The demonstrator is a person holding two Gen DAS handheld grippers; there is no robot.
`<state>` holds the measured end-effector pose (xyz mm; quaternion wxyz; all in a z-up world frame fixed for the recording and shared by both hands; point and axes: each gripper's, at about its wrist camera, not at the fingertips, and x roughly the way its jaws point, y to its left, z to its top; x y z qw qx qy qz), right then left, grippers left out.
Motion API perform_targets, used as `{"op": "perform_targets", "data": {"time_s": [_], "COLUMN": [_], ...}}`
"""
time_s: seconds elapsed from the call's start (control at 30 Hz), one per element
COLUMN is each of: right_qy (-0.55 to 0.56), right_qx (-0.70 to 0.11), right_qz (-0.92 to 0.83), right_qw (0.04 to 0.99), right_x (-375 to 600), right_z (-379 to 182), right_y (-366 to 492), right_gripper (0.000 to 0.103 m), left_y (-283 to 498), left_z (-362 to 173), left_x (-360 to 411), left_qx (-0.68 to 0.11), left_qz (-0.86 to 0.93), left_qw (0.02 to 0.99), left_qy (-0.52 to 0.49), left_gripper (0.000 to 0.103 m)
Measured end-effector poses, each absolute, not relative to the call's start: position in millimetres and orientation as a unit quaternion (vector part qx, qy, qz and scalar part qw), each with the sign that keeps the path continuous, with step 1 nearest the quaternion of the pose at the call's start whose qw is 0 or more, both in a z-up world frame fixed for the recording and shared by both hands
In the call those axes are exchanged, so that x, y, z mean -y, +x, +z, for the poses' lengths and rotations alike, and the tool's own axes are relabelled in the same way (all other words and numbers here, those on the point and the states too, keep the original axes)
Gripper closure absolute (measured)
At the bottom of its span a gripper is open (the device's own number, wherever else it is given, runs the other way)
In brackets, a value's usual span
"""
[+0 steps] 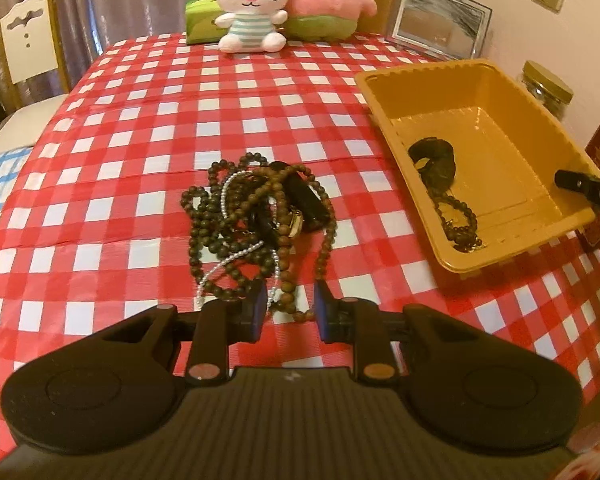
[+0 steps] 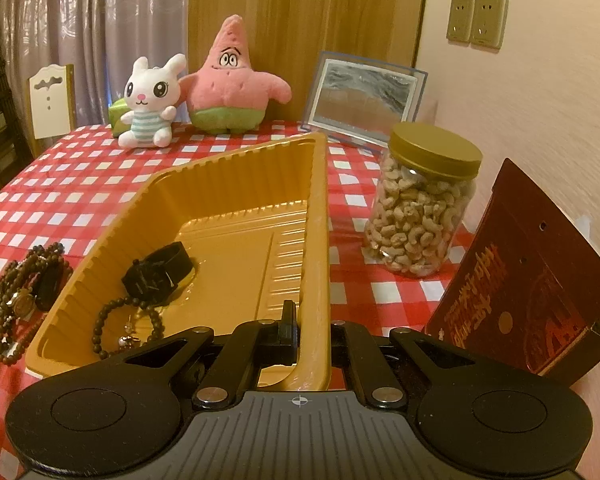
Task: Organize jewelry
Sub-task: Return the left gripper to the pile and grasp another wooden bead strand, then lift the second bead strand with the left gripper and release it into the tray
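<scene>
Left claw (image 1: pixel 291 308) parted, bead pile (image 1: pixel 256 220) just beyond

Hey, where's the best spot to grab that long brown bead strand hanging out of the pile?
Probably the near loop of the long brown bead strand, which trails free of the jewelry pile toward the left tool. Come from above on the near side, pinching across the strand; the tangle farther in would drag other pieces.

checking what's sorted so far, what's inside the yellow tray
Inside the yellow tray lie a black watch, a dark bead bracelet and a small metallic piece. The right gripper, clamped on the near wall, hides the near corner of the floor.
</scene>
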<state>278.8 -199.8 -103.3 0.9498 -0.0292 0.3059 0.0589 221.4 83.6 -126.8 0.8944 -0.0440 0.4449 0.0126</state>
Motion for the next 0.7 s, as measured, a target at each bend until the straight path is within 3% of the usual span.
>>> {"op": "perform_targets", "data": {"time_s": [0.4,0.7], "right_qy": [-0.029,-0.03], "right_qx": [-0.307,-0.311], "right_qz": [0.058,0.054], "right_qw": [0.949,0.949], "right_x": [200,201], "right_z": [-104,-105], "right_y": [276,280], "right_gripper": [0.099,0.099], "left_y": [251,262], "left_z": [-145,-151], "left_x": [-80,-84], "left_qx": [-0.447,-0.45], "left_qz": [0.016,0.012], "left_qw": [0.894,0.893], "left_qy": [-0.016,-0.002], "left_gripper": [0.082,0.097]}}
